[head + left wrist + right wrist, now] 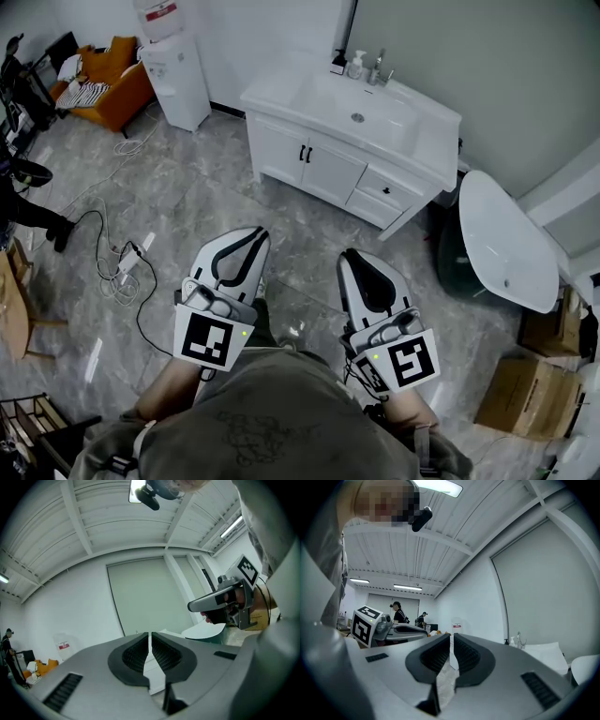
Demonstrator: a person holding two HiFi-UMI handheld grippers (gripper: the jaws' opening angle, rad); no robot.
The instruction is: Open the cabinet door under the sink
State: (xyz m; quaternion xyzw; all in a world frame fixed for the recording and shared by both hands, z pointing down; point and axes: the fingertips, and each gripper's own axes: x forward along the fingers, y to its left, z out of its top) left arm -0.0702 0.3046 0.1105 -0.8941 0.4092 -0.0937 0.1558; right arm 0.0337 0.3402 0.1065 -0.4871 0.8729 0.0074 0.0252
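Grey marble floor (178, 202), sink cabinet (323, 164) at twelve o'clock; holding left gripper (247, 233) and right gripper (355, 254) low, jaws nearly touching, empty.

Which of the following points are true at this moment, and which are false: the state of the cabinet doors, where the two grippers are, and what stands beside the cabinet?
1. The cabinet doors under the sink are both shut. True.
2. The left gripper is touching a door handle. False: it is held far back from the doors and touches nothing.
3. The right gripper is shut and holds nothing. True.
4. In the head view, a water dispenser stands to the right of the sink. False: it stands to the left; a white bathtub is on the right.
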